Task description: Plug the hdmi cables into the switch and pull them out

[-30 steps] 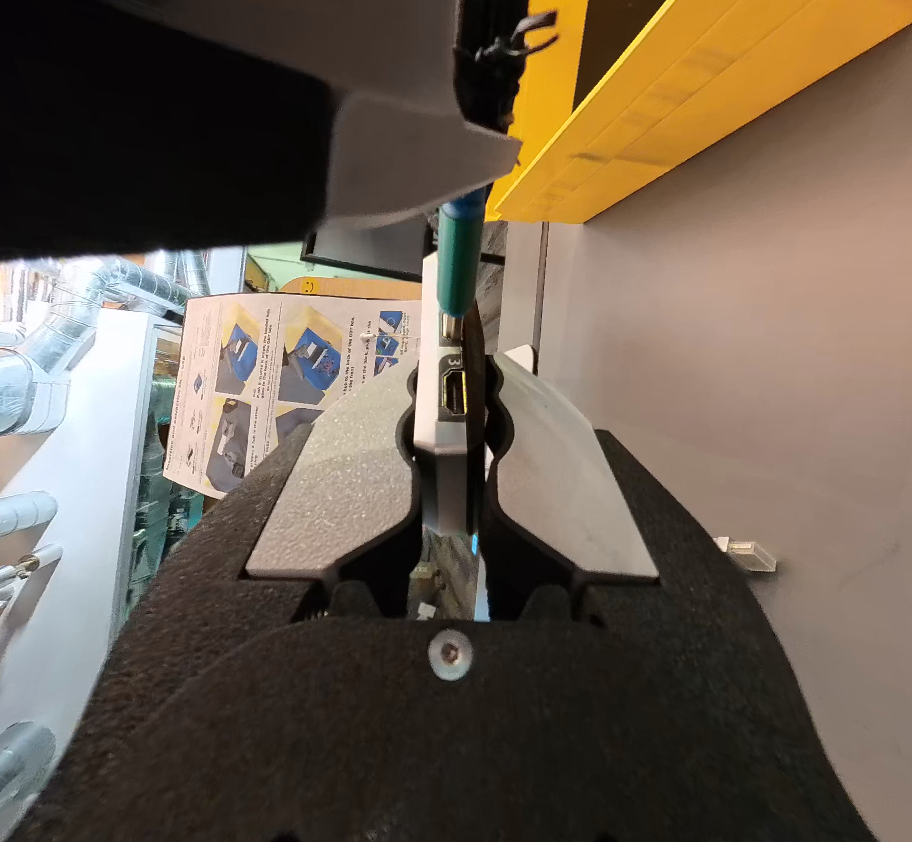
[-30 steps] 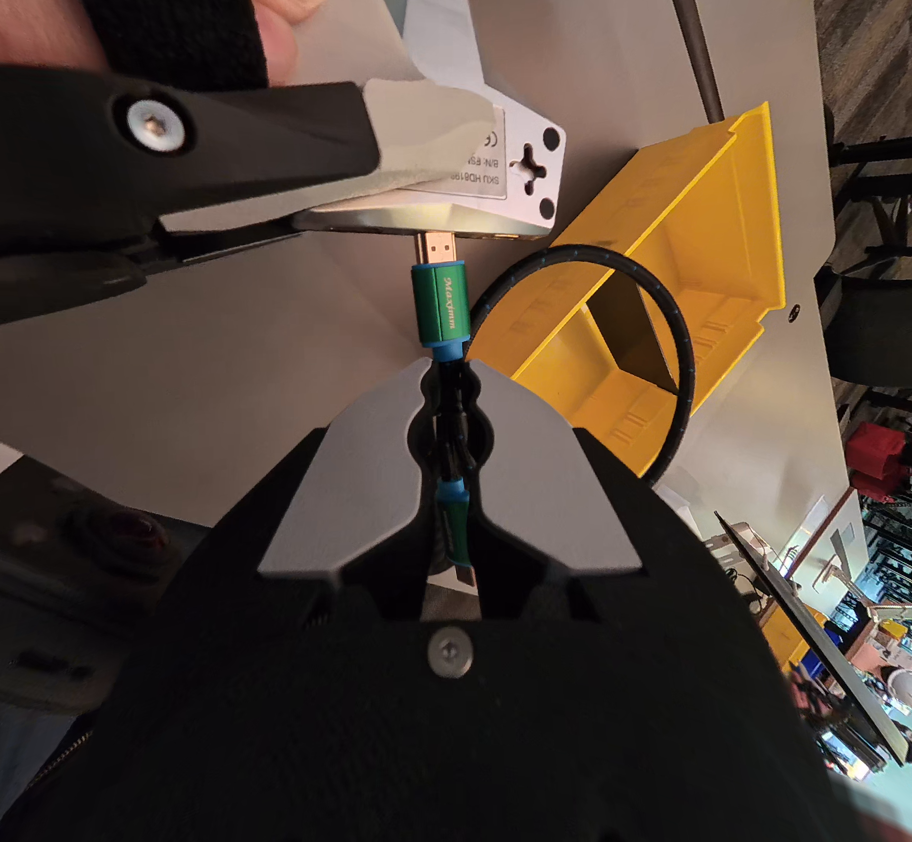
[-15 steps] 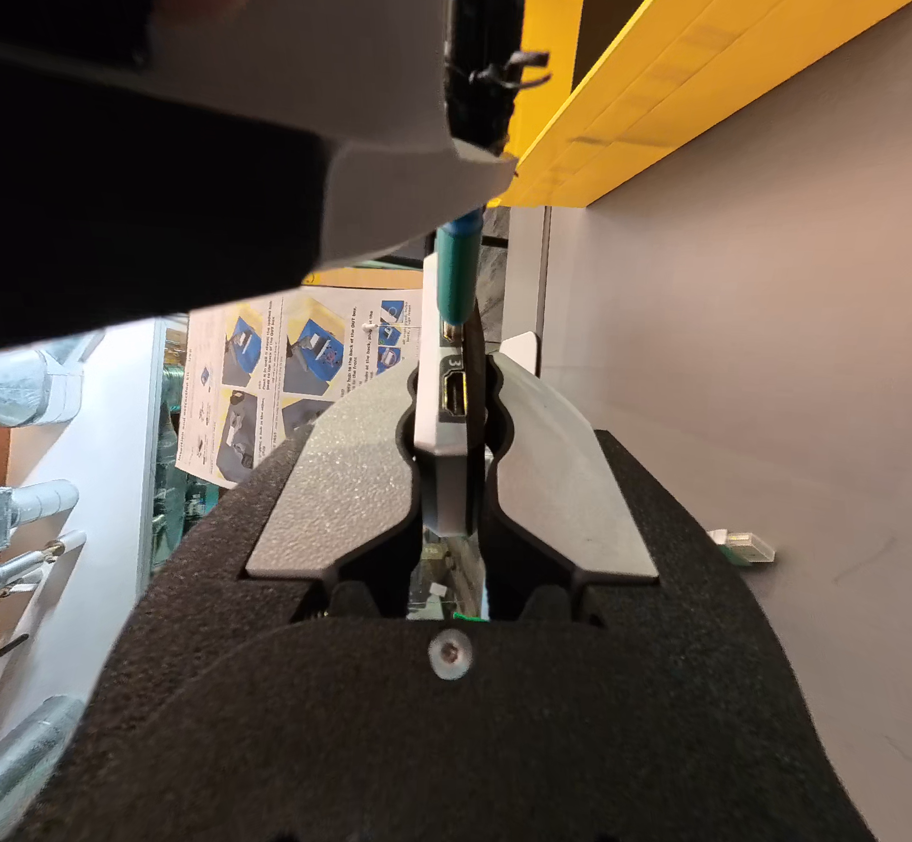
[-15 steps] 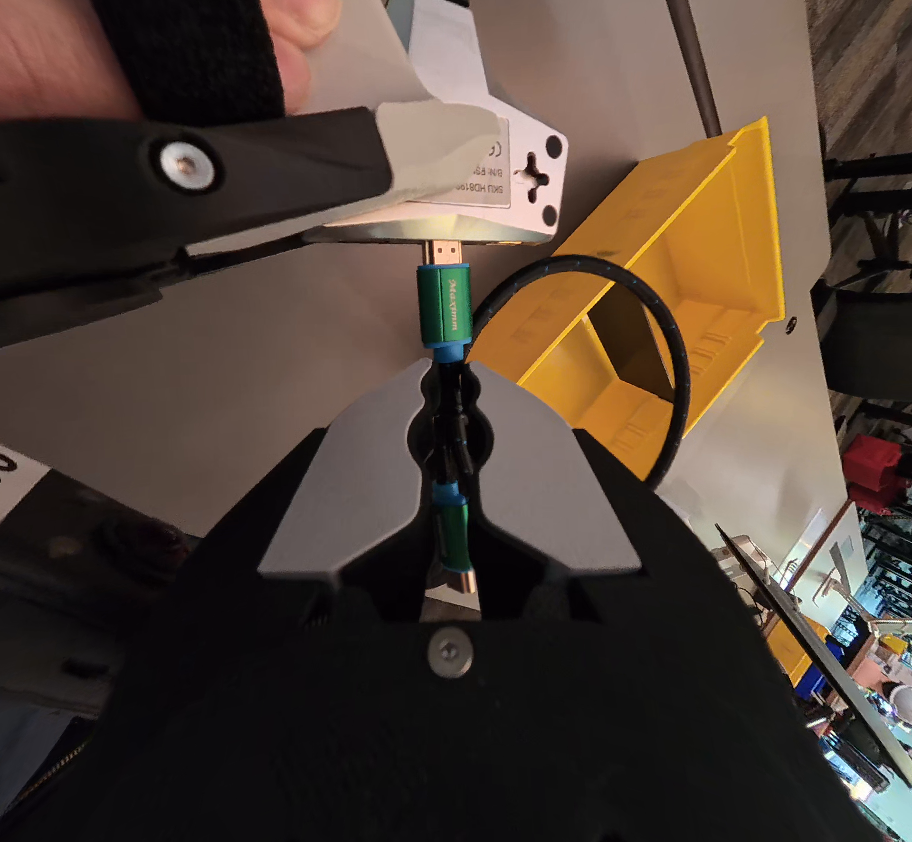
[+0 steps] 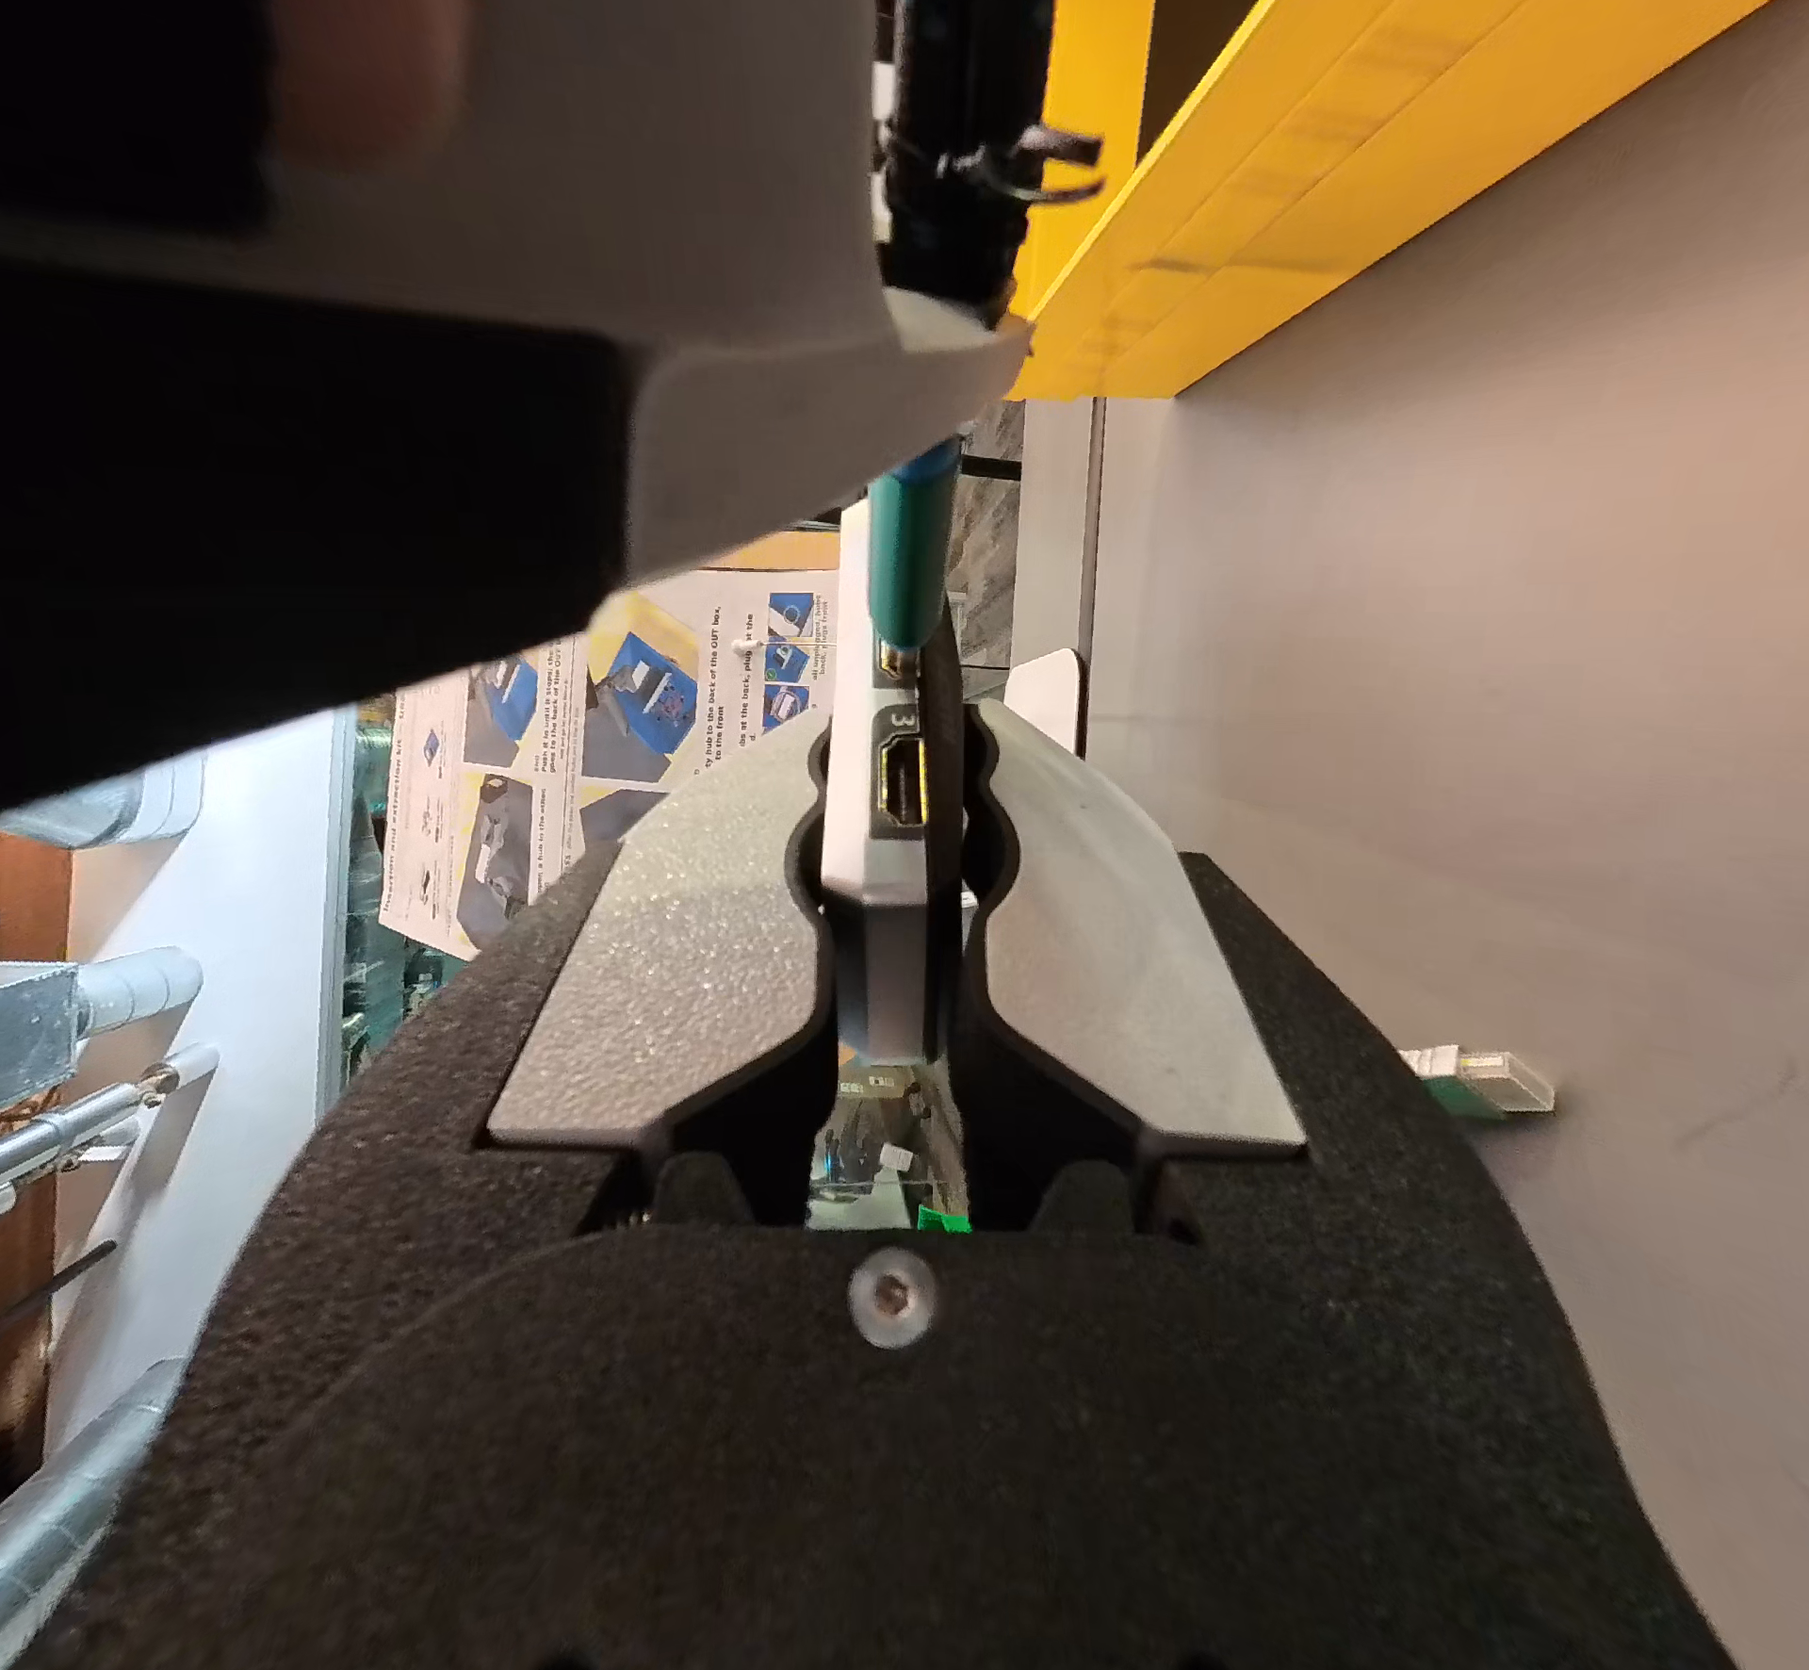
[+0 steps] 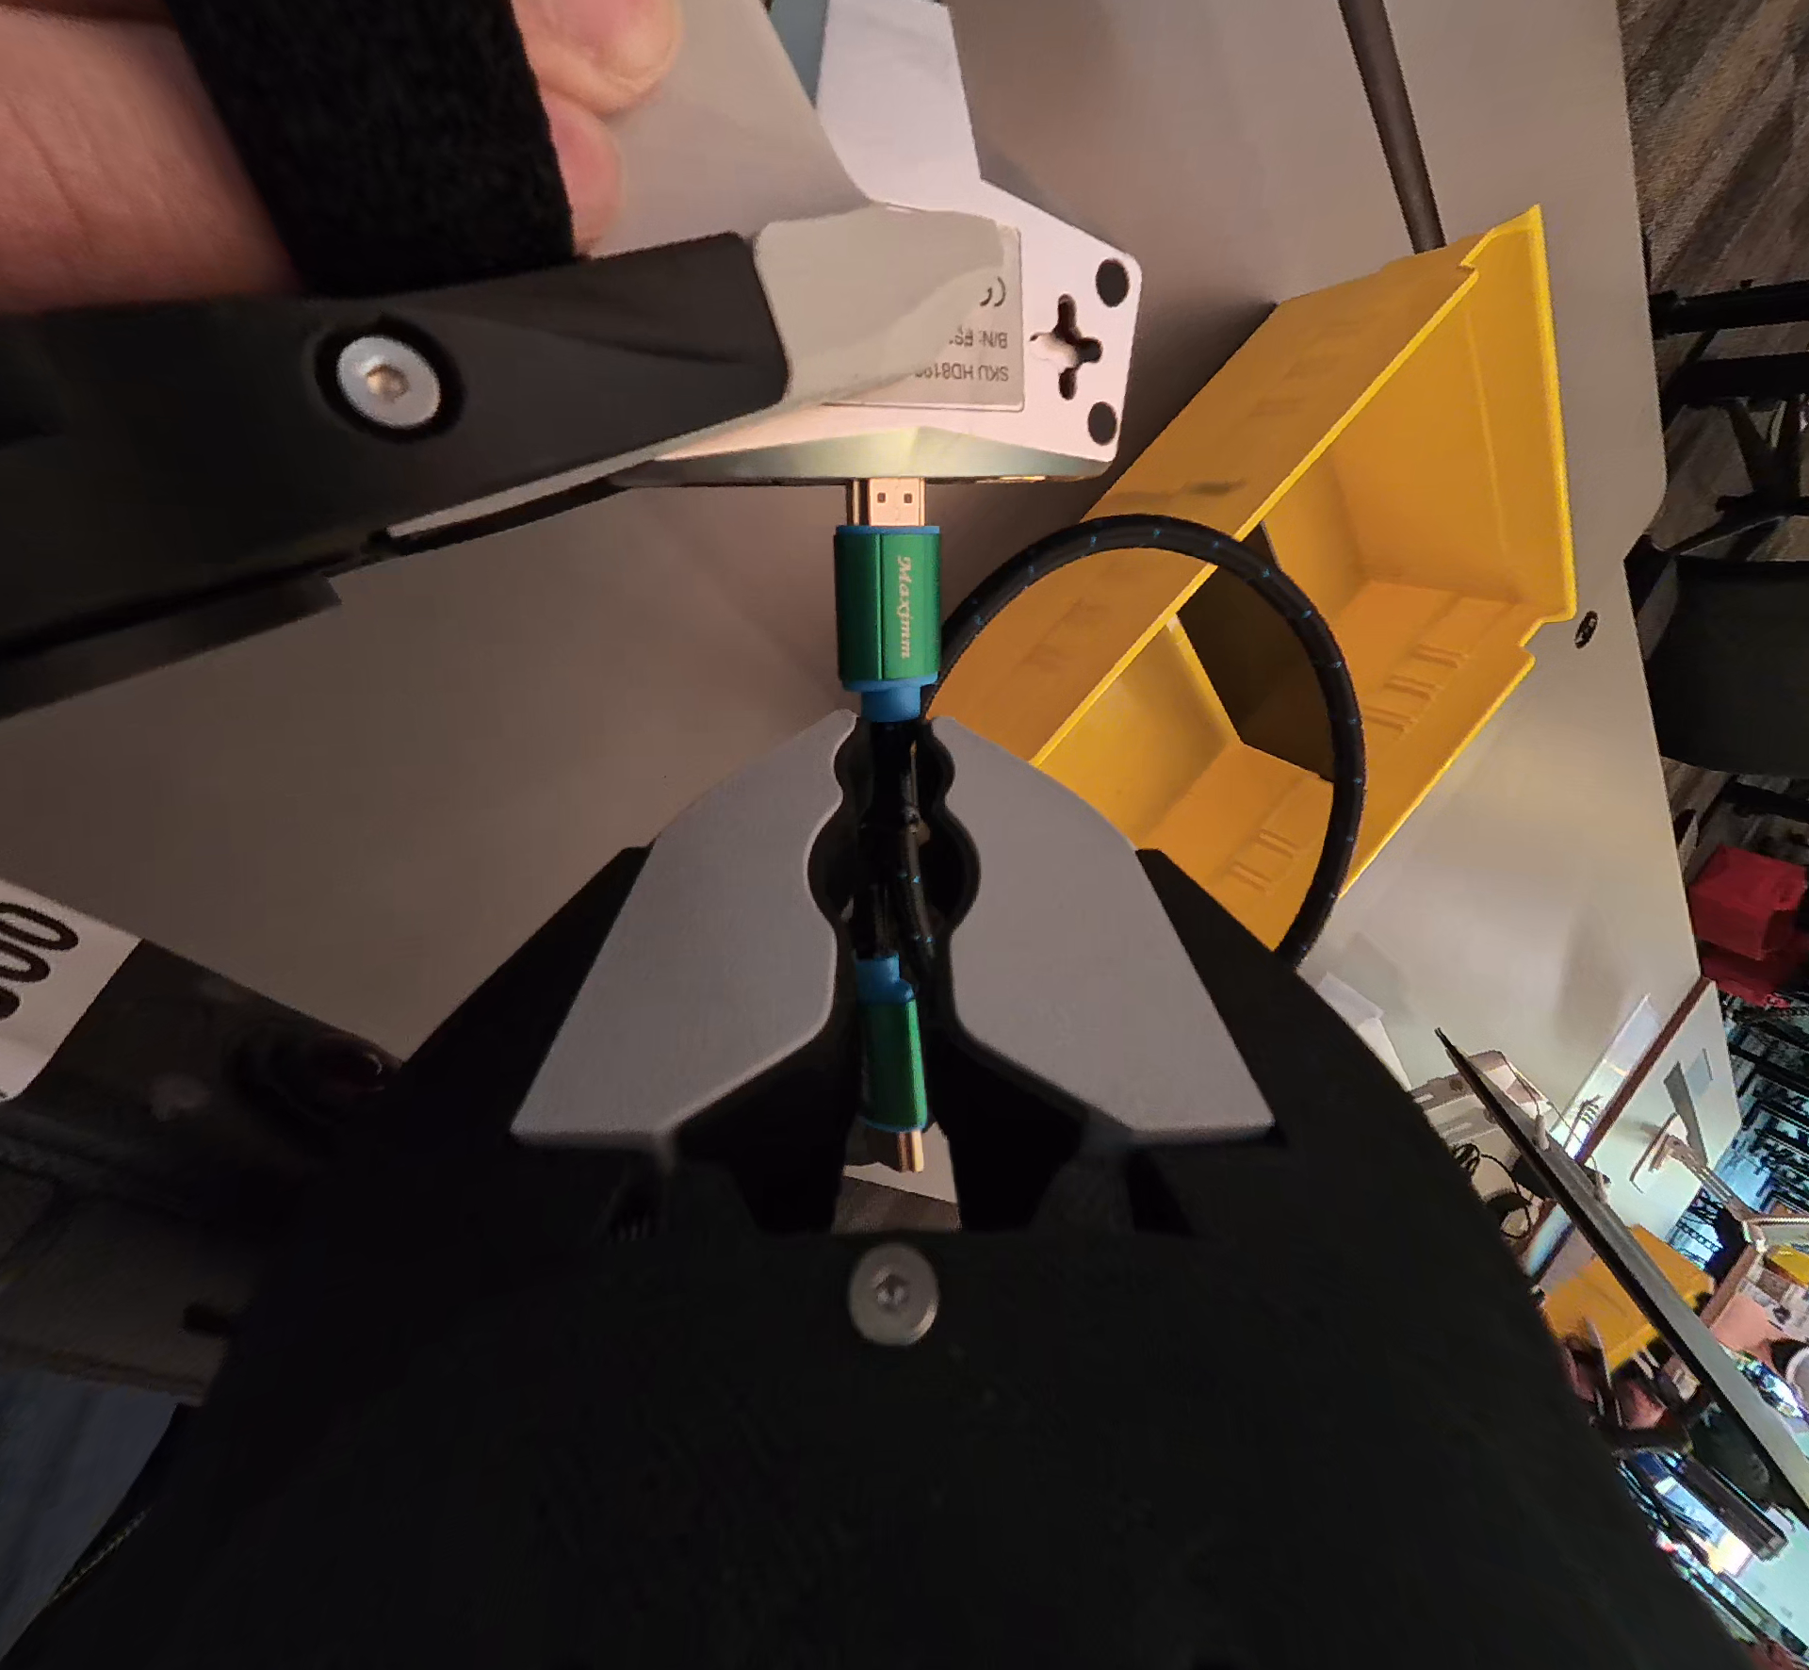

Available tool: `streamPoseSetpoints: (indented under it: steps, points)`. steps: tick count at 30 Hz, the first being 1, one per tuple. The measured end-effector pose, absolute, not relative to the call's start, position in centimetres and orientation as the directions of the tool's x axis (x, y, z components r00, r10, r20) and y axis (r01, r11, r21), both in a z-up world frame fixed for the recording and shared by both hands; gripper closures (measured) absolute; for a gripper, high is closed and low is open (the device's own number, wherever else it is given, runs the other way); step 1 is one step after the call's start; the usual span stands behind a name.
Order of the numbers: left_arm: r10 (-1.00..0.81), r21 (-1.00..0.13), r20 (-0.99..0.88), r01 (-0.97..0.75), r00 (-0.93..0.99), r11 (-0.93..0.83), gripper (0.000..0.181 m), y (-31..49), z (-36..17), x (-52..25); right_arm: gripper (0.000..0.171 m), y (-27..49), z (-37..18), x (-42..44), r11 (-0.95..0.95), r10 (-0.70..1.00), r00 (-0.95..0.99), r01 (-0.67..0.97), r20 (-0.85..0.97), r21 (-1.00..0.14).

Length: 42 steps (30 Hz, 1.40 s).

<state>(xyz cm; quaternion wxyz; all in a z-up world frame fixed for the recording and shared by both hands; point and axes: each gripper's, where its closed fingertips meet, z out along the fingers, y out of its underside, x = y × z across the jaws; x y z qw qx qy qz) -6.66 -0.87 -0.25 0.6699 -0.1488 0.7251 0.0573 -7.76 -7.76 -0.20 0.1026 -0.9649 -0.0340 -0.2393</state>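
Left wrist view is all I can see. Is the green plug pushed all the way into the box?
Observer: No. The right wrist view shows the green plug with its gold tip partly outside the switch.
Operator: What is holding the plug?
Observer: The right gripper pinches the black cable just behind the plug.
Operator: Where does the cable go?
Observer: It curls in a loop in front of the yellow bin.

Lettering is showing on the green plug (image 6: 886,614), the switch (image 6: 881,105) sticker (image 6: 969,350), beside a port (image 5: 903,776), and across the illustrated poster (image 5: 607,742); wording not transcribed.
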Motion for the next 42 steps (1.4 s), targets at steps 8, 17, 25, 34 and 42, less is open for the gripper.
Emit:
streamPoseSetpoints:
  steps: [8,17,25,34,42]
  points:
    - [-0.177,-0.154,-0.983,-0.286,-0.054,0.946,0.158,-0.7,-0.1,-6.6,0.160,-7.6,0.3,-7.4,-0.977,0.035,0.874,0.132,0.485,-0.167]
    - [-0.195,-0.174,-0.979,-0.270,-0.053,0.947,0.158,-1.0,-0.3,-6.6,0.155,-7.7,0.3,-7.2,-0.980,0.069,0.856,0.153,0.513,-0.124]
    - [-0.237,-0.217,-0.971,-0.268,-0.042,0.939,0.158,-0.5,0.2,-6.7,0.147,-8.0,0.2,-7.4,-0.983,0.096,0.865,0.161,0.493,-0.091]
    - [-0.282,-0.263,-0.959,-0.276,-0.033,0.925,0.158,0.3,0.5,-6.7,0.143,-7.2,7.6,-8.7,-0.892,0.040,0.861,0.260,0.508,-0.370]
    - [-0.341,-0.323,-0.940,-0.281,-0.019,0.904,0.158,1.3,1.1,-6.8,0.145,-14.5,10.4,-10.6,-0.314,0.009,0.944,0.316,0.330,-0.895]
